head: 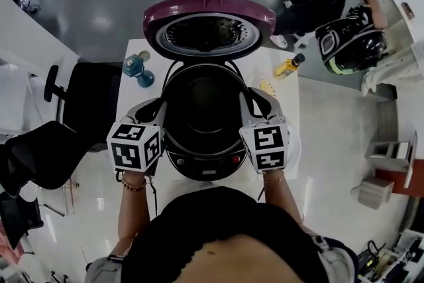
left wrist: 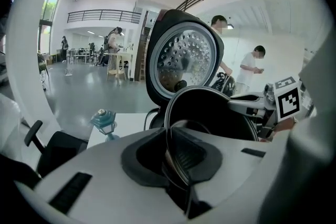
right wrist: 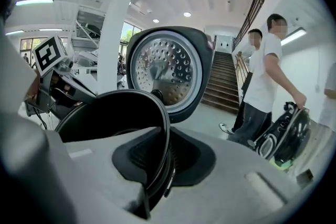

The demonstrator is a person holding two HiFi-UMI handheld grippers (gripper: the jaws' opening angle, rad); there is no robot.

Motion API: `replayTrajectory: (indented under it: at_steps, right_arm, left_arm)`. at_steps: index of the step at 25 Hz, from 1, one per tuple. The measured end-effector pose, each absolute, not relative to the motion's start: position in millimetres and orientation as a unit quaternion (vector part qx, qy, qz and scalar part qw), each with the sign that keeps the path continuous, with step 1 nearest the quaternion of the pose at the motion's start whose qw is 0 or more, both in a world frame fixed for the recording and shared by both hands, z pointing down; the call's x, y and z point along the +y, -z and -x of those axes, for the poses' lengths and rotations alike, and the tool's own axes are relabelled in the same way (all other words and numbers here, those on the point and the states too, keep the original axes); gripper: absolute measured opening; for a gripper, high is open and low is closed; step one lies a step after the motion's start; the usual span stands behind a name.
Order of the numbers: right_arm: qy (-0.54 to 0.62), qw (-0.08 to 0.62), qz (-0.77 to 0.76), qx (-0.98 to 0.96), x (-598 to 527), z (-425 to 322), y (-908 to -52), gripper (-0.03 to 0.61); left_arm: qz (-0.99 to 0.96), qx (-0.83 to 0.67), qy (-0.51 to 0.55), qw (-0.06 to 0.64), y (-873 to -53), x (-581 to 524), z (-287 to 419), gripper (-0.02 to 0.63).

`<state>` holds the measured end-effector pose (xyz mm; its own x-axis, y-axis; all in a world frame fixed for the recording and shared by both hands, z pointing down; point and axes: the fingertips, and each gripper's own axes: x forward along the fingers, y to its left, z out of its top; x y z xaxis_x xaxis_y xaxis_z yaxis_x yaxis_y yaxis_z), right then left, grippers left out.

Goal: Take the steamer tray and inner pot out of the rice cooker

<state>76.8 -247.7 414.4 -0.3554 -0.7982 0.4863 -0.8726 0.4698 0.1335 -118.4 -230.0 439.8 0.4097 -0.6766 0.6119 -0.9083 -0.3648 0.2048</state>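
Your left gripper is clamped on the left rim of the inner pot; your right gripper is clamped on the right rim. The pot stands in the rice cooker at the bench's near edge, directly between them; a straight, level lift looks right.
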Motion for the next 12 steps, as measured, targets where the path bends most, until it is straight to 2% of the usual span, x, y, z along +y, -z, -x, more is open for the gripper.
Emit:
replayTrajectory:
  at_steps: [12]
  right_arm:
    - [-0.021,0.210,-0.520,-0.827,-230,-75,-369,0.041]
  left_arm:
    - [-0.804,-0.508,-0.177,0.254,-415,-209,122,0.031]
